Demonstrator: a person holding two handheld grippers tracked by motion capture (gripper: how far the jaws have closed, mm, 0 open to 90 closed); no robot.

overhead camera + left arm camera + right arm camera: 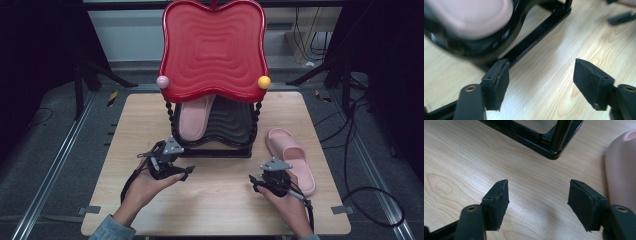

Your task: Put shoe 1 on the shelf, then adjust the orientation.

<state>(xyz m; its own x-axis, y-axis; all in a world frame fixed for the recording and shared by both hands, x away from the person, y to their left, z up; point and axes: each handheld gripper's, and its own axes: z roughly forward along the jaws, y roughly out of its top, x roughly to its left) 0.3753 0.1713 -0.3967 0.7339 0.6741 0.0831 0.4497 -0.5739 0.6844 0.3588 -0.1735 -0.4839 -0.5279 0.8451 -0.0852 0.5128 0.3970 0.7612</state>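
Note:
A shoe rack stands at the table's far middle, with a red wavy top tray (212, 50) over a black lower shelf (232, 122). One pink slipper (192, 120) lies on the left of that lower shelf and is blurred in the left gripper view (474, 17). A second pink slipper (290, 155) lies on the table right of the rack (621, 170). My left gripper (179, 167) (541, 72) is open just in front of the rack's left corner, holding nothing. My right gripper (265, 176) (537, 192) is open beside the second slipper's heel, also holding nothing.
The rack's black base frame (536, 35) (544, 147) rests on the wooden table (215, 200). A pink ball (162, 81) and a yellow ball (264, 81) cap its posts. Black stands and cables lie on the floor around the table.

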